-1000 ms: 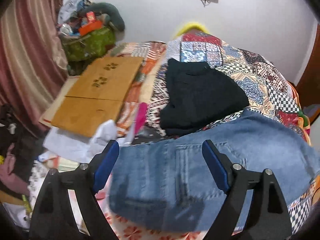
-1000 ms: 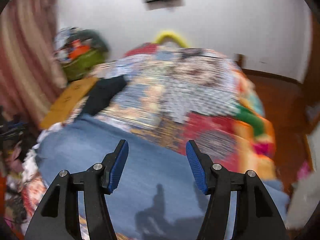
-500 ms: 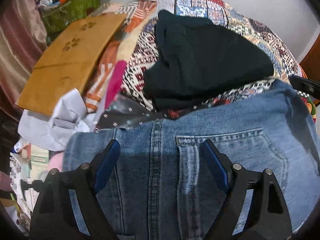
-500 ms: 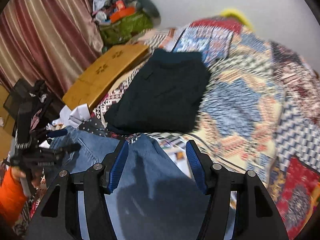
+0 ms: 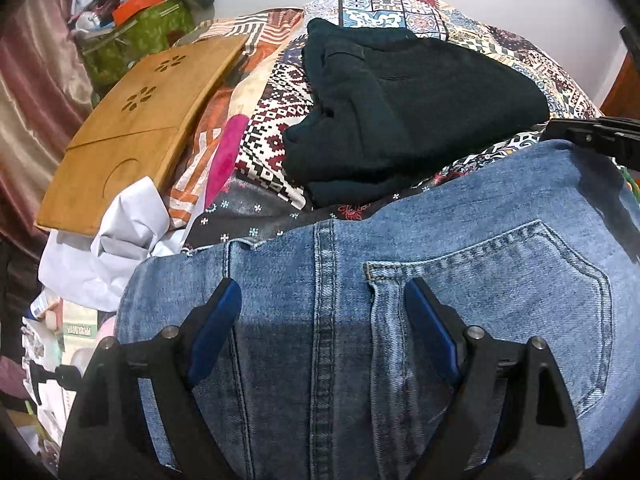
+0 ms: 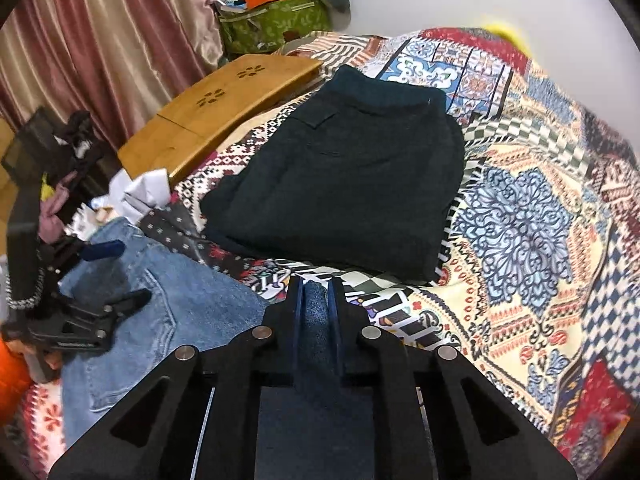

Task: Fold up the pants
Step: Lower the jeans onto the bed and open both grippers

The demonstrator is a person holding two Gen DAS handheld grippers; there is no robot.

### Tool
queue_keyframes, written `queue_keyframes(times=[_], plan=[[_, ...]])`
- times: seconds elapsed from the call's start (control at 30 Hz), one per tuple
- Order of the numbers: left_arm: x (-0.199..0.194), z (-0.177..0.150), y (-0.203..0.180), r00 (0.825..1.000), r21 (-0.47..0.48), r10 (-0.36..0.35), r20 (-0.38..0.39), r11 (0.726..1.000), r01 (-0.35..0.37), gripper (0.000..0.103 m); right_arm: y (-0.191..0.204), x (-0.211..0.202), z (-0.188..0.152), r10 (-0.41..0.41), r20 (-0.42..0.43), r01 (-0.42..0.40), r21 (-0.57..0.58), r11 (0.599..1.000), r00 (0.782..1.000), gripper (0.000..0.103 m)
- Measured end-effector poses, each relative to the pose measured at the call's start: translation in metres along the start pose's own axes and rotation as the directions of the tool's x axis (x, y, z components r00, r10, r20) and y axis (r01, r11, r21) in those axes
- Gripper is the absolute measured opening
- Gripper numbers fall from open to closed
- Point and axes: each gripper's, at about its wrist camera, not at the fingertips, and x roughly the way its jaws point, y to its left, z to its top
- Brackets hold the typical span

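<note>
Blue jeans (image 5: 400,320) lie on the patterned bedspread, back pocket up; they also show in the right wrist view (image 6: 160,312). My left gripper (image 5: 324,300) is open, low over the seat of the jeans, one finger on each side of the centre seam. It shows at the left of the right wrist view (image 6: 116,276). My right gripper (image 6: 318,292) is shut on a fold of the jeans' denim at their far edge. Its fingers (image 5: 596,136) show at the right edge of the left wrist view.
Folded dark pants (image 6: 352,184) lie on the bedspread (image 6: 532,216) just beyond the jeans. A wooden lap board (image 5: 132,128) and white crumpled cloth (image 5: 108,240) lie at the left. A green bag with clutter (image 6: 272,20) stands by the curtain.
My right gripper has closed on the jeans' edge; it was open before. My left gripper has dropped lower over the jeans' seat and stays open.
</note>
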Motion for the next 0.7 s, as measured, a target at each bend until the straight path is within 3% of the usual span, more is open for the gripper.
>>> queue_keyframes(times=[0.13, 0.2, 0.27, 0.33, 0.37, 0.53, 0.63, 0.7], plan=[[-0.009, 0.006, -0.008, 0.998, 0.016, 0.053, -0.033, 0.999, -0.052, 0.084, 0.005, -0.012, 0.002, -0.055, 0.005, 0.055, -0.003, 0.998, 0.998, 0.01], [-0.02, 0.011, -0.012, 0.998, 0.031, 0.061, -0.026, 0.998, -0.06, 0.084, 0.005, -0.033, -0.003, -0.075, 0.007, 0.075, 0.008, 0.997, 0.997, 0.017], [-0.037, 0.015, -0.018, 0.999, 0.038, 0.042, 0.014, 0.998, -0.043, 0.084, -0.001, -0.059, -0.013, -0.069, 0.035, 0.068, 0.018, 0.998, 0.997, 0.044], [-0.05, 0.02, -0.027, 0.999, 0.042, 0.006, 0.04, 0.999, -0.008, 0.084, -0.005, -0.083, -0.027, -0.083, 0.076, 0.081, 0.041, 0.996, 0.994, 0.062], [-0.055, 0.022, -0.033, 0.999, 0.043, -0.023, 0.041, 0.999, 0.022, 0.085, -0.009, -0.096, -0.037, -0.088, 0.094, 0.083, 0.059, 0.995, 0.992, 0.065], [-0.059, 0.02, -0.075, 0.995, 0.099, -0.099, 0.008, 0.99, 0.098, 0.085, -0.041, -0.12, -0.103, -0.084, 0.023, 0.078, 0.186, 0.979, 0.996, 0.065], [-0.055, 0.01, -0.1, 0.999, 0.159, -0.025, 0.019, 0.987, 0.022, 0.085, -0.057, -0.111, -0.142, -0.119, -0.074, 0.133, 0.223, 0.966, 0.99, 0.065], [-0.059, 0.007, -0.108, 0.999, 0.176, 0.023, 0.049, 0.984, -0.031, 0.085, -0.074, -0.121, -0.176, -0.105, -0.046, 0.114, 0.307, 0.945, 0.993, 0.073]])
